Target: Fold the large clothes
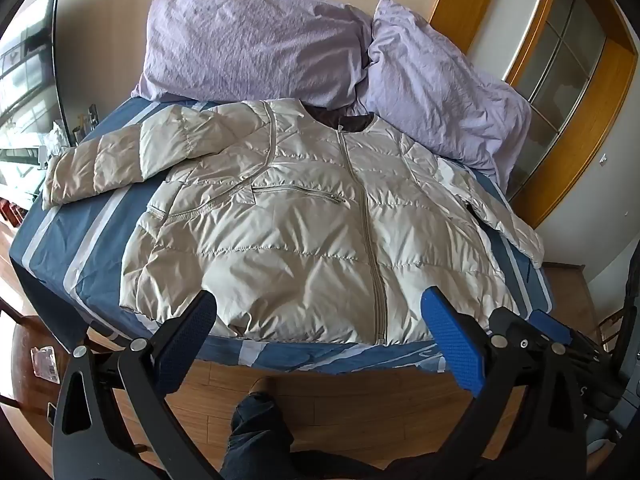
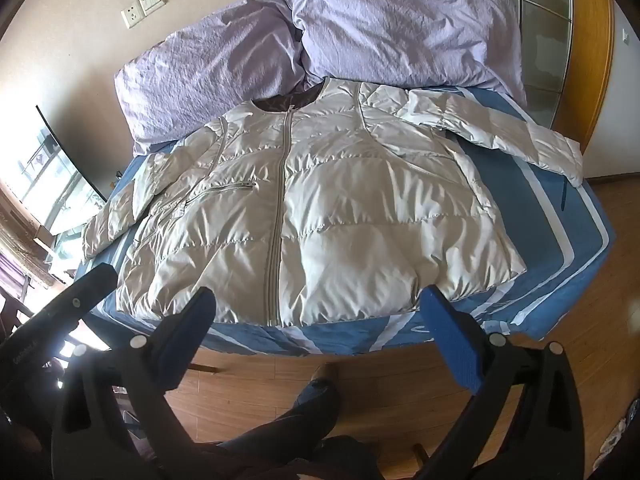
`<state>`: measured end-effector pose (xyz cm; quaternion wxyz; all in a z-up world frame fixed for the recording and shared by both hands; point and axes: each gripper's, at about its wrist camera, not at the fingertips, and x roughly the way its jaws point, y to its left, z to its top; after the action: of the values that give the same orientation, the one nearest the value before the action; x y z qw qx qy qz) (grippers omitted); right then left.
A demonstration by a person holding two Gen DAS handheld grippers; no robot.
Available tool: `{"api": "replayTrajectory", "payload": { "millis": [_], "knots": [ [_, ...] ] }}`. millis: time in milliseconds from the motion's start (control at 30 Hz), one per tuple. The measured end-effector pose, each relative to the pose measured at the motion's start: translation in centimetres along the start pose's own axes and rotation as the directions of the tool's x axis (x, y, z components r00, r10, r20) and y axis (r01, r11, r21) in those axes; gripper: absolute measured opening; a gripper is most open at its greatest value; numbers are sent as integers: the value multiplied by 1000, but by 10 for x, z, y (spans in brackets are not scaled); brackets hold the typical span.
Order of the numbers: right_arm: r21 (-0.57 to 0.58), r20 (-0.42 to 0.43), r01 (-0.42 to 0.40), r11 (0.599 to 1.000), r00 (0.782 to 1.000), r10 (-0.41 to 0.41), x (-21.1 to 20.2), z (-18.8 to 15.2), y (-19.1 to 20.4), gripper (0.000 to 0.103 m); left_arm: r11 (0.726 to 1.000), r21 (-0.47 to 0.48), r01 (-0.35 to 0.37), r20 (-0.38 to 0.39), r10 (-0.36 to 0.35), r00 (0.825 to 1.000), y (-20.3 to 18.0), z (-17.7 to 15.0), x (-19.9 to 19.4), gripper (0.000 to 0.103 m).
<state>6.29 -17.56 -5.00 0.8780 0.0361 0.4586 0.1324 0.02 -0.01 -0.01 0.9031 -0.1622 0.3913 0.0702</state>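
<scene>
My left gripper [image 1: 320,332] and right gripper [image 2: 320,332] both gape empty, the jacket [image 1: 304,220] lying flat just ahead on the bed [image 1: 80,240].

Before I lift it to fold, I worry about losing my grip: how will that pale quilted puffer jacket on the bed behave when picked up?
The puffer jacket will probably be floppy: its sleeve already lies limp across the bed. The puffed quilting suggests it is light for its bulk. The glossy shell may slide between open fingers.
</scene>
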Motion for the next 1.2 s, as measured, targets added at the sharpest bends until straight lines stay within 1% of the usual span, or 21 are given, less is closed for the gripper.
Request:
{"api": "replayTrajectory", "payload": {
  "millis": [1200],
  "knots": [
    [3, -1, -2, 1000, 1000, 2, 0, 0, 1, 101, 1000, -1, 0, -3, 0, 1000, 0, 0, 1, 102]
  ]
}}
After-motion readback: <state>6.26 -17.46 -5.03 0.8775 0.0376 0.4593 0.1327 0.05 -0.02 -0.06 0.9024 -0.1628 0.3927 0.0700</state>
